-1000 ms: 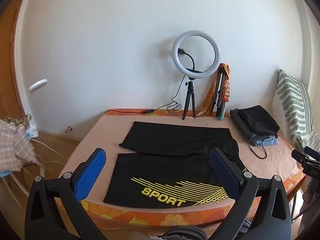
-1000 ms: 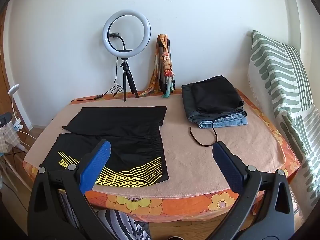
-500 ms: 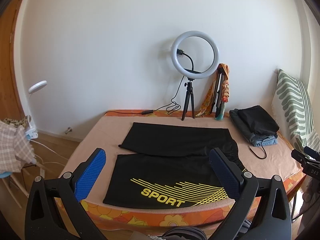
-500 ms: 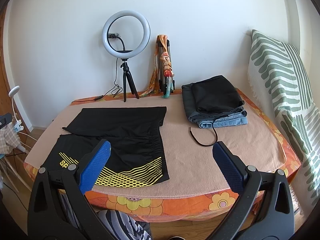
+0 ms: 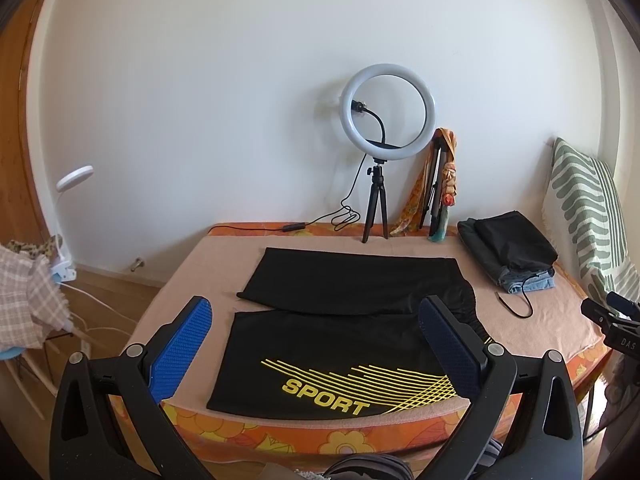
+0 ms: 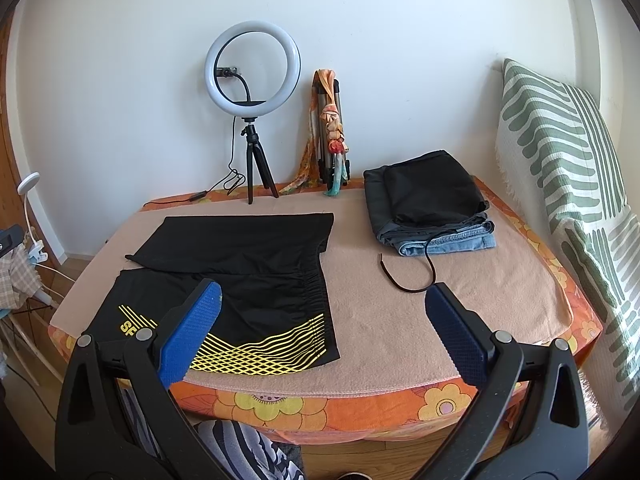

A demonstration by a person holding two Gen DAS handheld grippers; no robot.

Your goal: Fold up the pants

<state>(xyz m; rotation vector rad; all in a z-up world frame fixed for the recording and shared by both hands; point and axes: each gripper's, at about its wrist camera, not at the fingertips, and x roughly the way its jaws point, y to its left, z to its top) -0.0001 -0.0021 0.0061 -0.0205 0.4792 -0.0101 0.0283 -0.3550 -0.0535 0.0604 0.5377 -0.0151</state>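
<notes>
Black sport pants point(image 5: 340, 320) with yellow lines and the word SPORT lie spread flat on the pink-covered table point(image 5: 208, 264), legs to the left, waistband to the right. They also show in the right wrist view point(image 6: 256, 268). My left gripper point(image 5: 316, 340) is open and empty, held back from the table's front edge, above the near leg. My right gripper point(image 6: 324, 324) is open and empty, held back from the front edge, to the right of the waistband.
A stack of folded clothes point(image 6: 428, 208) with a loose black cord point(image 6: 408, 276) lies at the back right. A ring light on a tripod point(image 6: 252, 112) and a scarf-draped stand point(image 6: 332, 136) stand along the wall. A striped pillow point(image 6: 568, 184) leans at the right.
Both grippers have drifted slightly back and up from the table. The pants have not moved.
</notes>
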